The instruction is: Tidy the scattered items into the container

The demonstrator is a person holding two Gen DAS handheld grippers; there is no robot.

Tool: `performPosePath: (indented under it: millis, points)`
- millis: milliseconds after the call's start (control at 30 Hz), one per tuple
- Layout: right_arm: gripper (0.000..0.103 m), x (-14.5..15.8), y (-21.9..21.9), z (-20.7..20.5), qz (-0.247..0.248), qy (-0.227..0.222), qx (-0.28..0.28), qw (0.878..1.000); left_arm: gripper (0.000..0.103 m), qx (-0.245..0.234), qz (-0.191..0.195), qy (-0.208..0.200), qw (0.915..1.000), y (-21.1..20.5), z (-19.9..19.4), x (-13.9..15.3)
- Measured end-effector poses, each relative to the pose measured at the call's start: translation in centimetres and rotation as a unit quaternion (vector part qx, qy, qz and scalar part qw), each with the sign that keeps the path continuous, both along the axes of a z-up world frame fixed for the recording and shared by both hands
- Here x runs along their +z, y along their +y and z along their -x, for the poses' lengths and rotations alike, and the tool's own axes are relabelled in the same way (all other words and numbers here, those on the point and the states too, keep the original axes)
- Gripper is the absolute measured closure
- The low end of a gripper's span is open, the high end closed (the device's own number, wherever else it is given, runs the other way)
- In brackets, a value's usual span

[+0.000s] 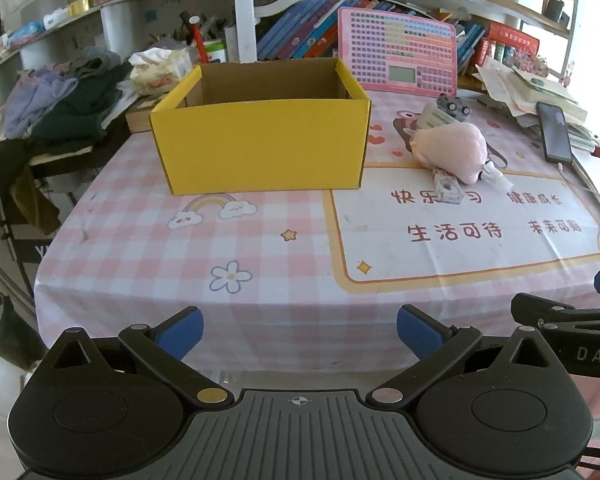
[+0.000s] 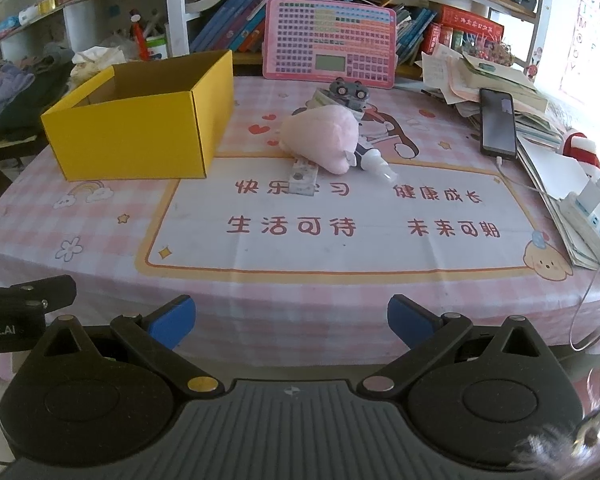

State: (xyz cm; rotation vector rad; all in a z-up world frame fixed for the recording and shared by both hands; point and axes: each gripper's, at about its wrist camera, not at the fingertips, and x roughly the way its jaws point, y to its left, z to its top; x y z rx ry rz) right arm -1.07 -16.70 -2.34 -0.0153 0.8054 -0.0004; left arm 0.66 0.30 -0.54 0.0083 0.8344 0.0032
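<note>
An open yellow cardboard box [image 1: 260,148] [image 2: 140,136] stands on the pink checked tablecloth at the back left, and its inside looks bare. To its right lies a cluster of items: a pink plush toy [image 1: 452,146] [image 2: 324,136], a small white flat pack [image 1: 449,189] [image 2: 302,178] at its near side, a small spray bottle [image 2: 378,166] [image 1: 496,176], and a grey toy car [image 1: 454,107] [image 2: 348,94] behind on a packet. My left gripper [image 1: 300,332] and my right gripper [image 2: 292,320] hover open at the table's near edge, nothing between the blue pads.
A pink keyboard toy [image 2: 330,44] leans on the books at the back. A phone [image 2: 498,122] on a cable, piled papers [image 2: 460,76] and a power strip [image 2: 596,216] crowd the right side. Clothes [image 1: 60,108] heap up left of the table.
</note>
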Motion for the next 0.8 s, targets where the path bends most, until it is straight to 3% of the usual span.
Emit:
performPosePath:
  millis: [800]
  points:
    - [0.0, 0.11, -0.13, 0.21, -0.001, -0.001, -0.001, 1.0, 0.0, 0.002, 0.004, -0.001, 1.0, -0.12, 0.3, 0.03]
